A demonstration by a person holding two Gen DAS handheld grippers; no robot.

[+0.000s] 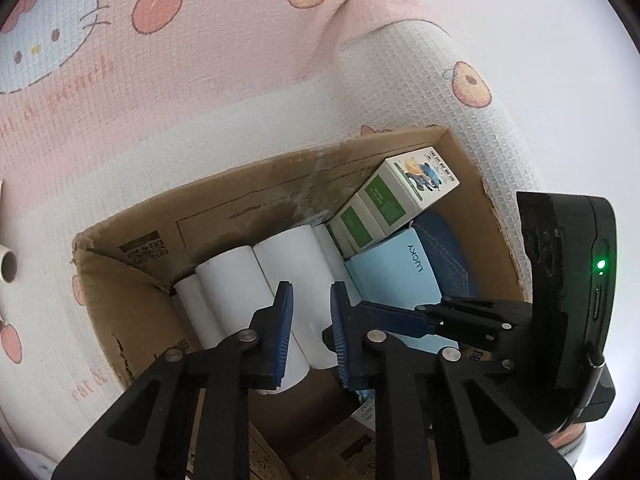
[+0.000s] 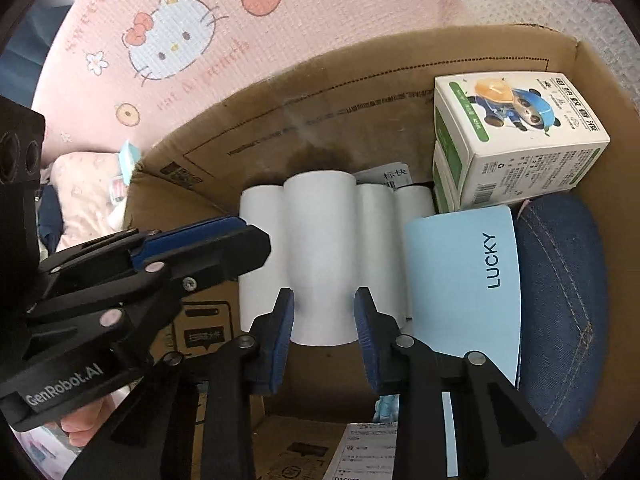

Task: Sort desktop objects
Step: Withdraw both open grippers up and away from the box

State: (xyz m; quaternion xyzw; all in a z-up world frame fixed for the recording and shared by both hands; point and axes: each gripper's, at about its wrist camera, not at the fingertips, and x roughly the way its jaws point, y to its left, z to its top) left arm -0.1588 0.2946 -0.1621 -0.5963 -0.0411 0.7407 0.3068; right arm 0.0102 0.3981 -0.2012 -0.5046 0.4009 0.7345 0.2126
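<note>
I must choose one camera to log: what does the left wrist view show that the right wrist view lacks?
Only left wrist: a green light on the housing of the right gripper. Only right wrist: GenRobot.AI lettering on the left gripper, a shipping label. Both: the cardboard box, white rolls, LUCKY card, panda cartons, denim item.

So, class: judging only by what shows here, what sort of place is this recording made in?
Probably a home, perhaps a bedroom: a pink cartoon-cat blanket lies behind an open cardboard box holding white rolls, small cartons and folded denim.
</note>
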